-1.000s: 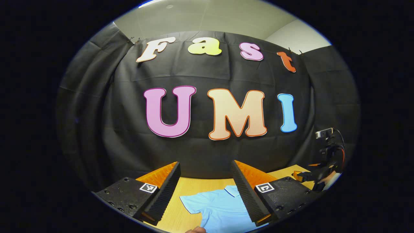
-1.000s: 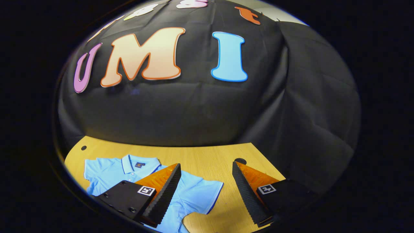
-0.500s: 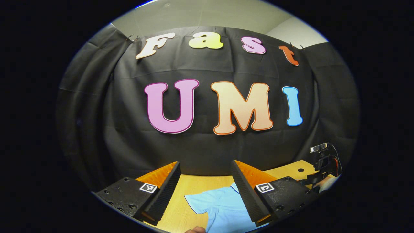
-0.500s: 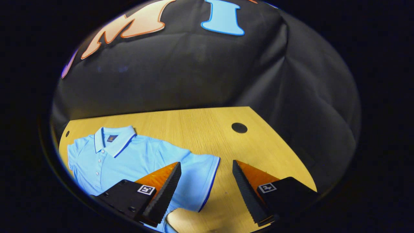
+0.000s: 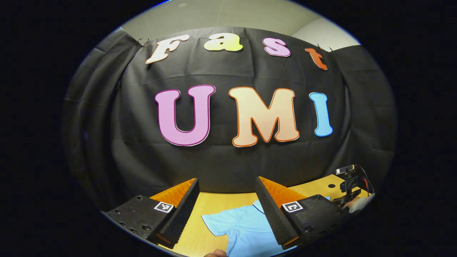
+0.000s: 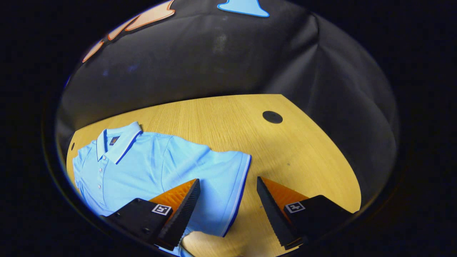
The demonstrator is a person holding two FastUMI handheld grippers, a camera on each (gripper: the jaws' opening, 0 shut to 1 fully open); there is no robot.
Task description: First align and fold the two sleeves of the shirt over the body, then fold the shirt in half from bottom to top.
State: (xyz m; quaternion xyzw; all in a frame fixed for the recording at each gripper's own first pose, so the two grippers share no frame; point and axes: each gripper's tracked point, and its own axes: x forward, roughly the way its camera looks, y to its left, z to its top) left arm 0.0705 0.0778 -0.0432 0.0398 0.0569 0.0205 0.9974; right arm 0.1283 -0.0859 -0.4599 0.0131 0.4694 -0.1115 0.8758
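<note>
A light blue polo shirt (image 6: 150,164) lies flat on the wooden table (image 6: 303,150), collar (image 6: 119,141) toward the far wall. Its right sleeve (image 6: 228,178), edged with a dark stripe, spreads outward. My right gripper (image 6: 227,185) hovers open above that sleeve's hem, nothing between its fingers. In the left gripper view, the shirt's other sleeve (image 5: 221,219) lies between the fingers of my open left gripper (image 5: 227,185), which is held higher and level. The right gripper's body (image 5: 348,187) and a hand show at the far right of that view.
A round black hole (image 6: 272,116) sits in the table beyond the right sleeve, and a smaller one (image 6: 72,146) near the table's left edge. Black cloth (image 6: 214,64) hangs close behind the table's far edge.
The right gripper has tilted down and closed in on the right sleeve, so more table and shirt show. The left gripper has barely moved; both stay open.
</note>
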